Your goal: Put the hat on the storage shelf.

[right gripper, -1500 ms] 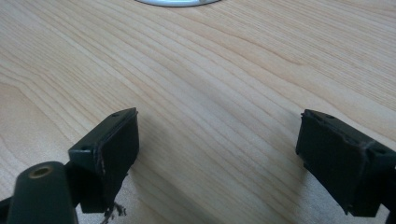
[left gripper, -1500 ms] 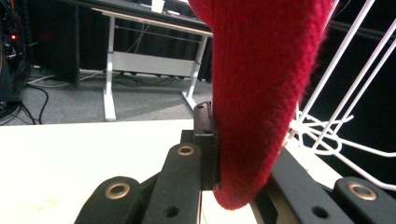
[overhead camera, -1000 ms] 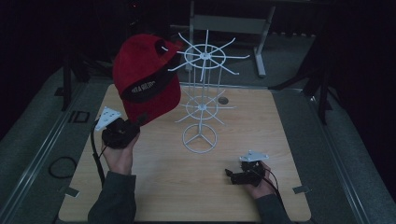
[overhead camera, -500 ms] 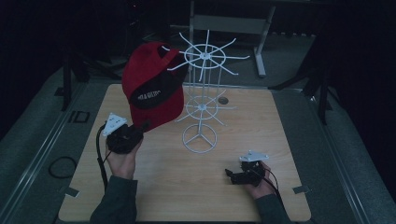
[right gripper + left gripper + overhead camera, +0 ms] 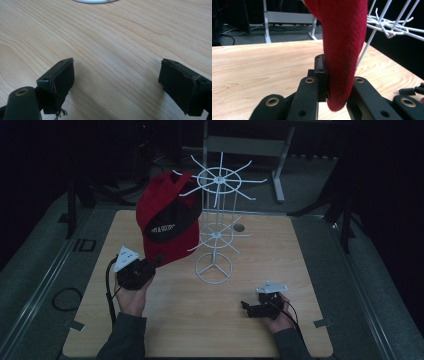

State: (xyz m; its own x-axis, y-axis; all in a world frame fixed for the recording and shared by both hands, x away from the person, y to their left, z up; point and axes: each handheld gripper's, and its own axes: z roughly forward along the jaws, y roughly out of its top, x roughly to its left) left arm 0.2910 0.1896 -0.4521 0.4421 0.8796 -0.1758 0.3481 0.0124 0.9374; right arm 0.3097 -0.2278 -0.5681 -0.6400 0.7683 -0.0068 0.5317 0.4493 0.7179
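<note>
Both grippers are black: the left gripper (image 5: 150, 265) and right gripper (image 5: 246, 307) each carry a grey three-cornered plate, brass-ringed screw holes, a black cable; grey sleeves (image 5: 125, 340).

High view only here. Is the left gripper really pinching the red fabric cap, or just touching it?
Observer: Pinching. In the left gripper view, the left gripper is shut on the red fabric cap, with its edge clamped between the pads.
Operator: Right gripper holding anything?
Observer: No. In its own view, the right gripper is open, jaws wide apart, with bare light wooden table between them.
Operator: Rack near the left jaws?
Observer: The white wire rack has arms beyond the cap, apart from the jaws.
</note>
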